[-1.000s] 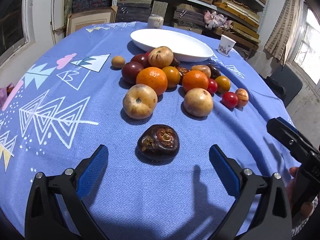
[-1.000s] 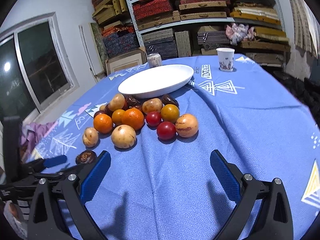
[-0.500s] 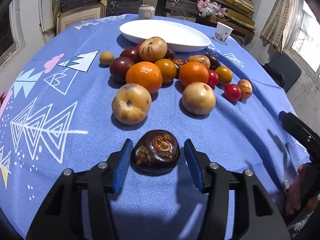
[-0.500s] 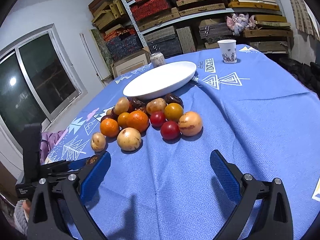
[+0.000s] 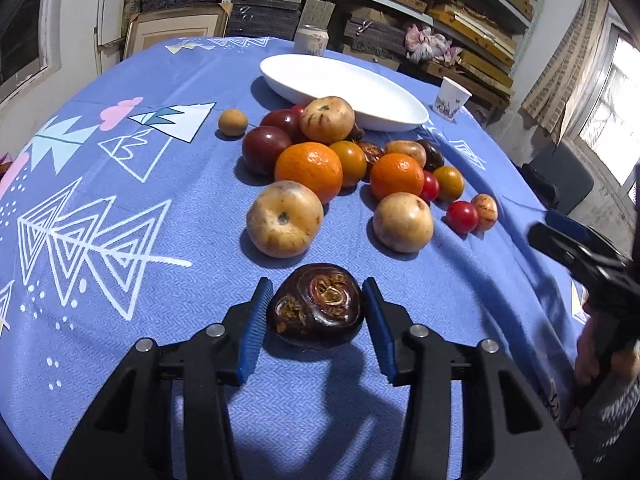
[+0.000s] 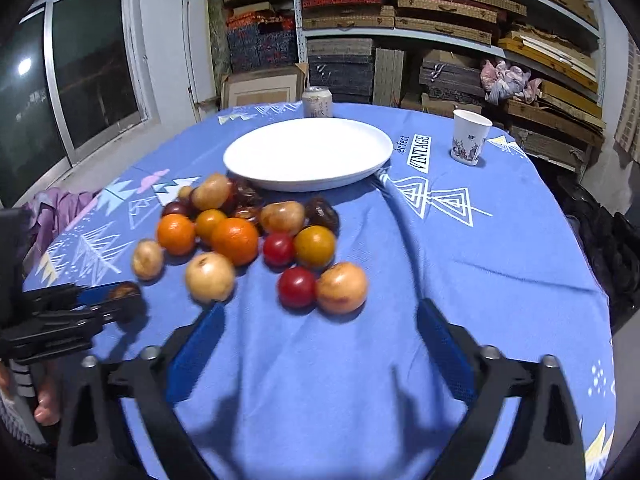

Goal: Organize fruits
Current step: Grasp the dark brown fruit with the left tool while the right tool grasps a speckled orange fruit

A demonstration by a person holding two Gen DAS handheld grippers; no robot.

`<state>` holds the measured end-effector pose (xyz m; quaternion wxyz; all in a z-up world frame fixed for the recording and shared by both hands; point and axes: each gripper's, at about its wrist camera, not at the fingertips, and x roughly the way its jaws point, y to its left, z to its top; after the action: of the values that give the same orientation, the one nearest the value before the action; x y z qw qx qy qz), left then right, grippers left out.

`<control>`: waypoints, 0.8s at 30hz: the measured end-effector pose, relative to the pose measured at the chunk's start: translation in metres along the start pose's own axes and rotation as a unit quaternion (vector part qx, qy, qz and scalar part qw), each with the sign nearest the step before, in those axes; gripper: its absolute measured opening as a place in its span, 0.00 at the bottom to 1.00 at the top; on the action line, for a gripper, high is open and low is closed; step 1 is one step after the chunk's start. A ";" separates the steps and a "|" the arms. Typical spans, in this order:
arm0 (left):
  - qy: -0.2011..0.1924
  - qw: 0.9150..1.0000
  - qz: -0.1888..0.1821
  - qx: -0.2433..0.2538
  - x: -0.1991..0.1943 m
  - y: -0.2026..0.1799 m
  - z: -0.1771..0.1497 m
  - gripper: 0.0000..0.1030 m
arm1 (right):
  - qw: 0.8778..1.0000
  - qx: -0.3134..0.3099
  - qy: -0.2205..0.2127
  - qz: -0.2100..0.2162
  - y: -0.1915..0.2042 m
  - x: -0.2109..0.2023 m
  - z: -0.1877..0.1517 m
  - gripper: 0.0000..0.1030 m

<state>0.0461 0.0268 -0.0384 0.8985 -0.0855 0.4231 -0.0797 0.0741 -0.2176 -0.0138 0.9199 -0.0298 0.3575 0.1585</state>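
Observation:
A dark brown wrinkled fruit [image 5: 316, 308] lies on the blue cloth in front of the fruit heap. My left gripper [image 5: 316, 286] straddles it, jaws closing, and both blue pads [image 5: 256, 320] touch its sides. From the right wrist view the same left gripper [image 6: 100, 300] and fruit [image 6: 124, 292] show at far left. My right gripper [image 6: 320, 314] hovers just before a red tomato [image 6: 296, 286] and a tan-orange fruit [image 6: 342, 288]; its jaws are closing with nothing between them. Oranges [image 5: 310, 170], pale round fruits [image 5: 284, 220] and dark plums [image 5: 266, 154] form the heap. Behind it sits an empty white plate [image 6: 308, 152].
A paper cup [image 6: 470, 136] stands right of the plate and a drink can [image 6: 317, 101] behind it. Shelves of flat boxes [image 6: 440, 20] line the back wall. The round table drops off at right, where a dark chair [image 5: 560, 180] stands.
The left jaws went from wide open to closed against the dark fruit. The right gripper shifted and rolled toward the heap, and its jaws narrowed a little.

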 end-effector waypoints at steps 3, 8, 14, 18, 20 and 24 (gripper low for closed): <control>0.001 1.000 -0.005 -0.003 0.000 0.002 0.000 0.44 | 1.000 -0.010 0.002 0.000 -0.004 0.013 0.004 0.82; 0.004 1.000 -0.014 -0.012 0.002 0.005 0.001 0.44 | 1.000 -0.023 0.011 0.002 -0.004 0.032 0.005 0.52; 0.014 0.999 -0.028 -0.018 0.006 0.007 0.002 0.44 | 0.999 0.019 0.028 0.032 -0.016 0.050 0.007 0.52; 0.017 0.999 -0.032 -0.016 0.008 0.006 0.004 0.44 | 0.997 0.049 0.031 0.059 -0.024 0.052 0.005 0.51; 0.018 0.999 -0.032 -0.017 0.008 0.006 0.003 0.44 | 0.996 0.058 0.031 0.063 -0.026 0.052 0.005 0.46; 0.022 0.999 -0.030 -0.008 0.010 0.002 0.003 0.44 | 0.990 0.098 0.045 0.086 -0.041 0.060 0.005 0.45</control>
<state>0.0551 0.0273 -0.0446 0.8853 -0.1038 0.4409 -0.1055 0.1324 -0.2391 -0.0525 0.8842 0.0840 0.4138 0.2000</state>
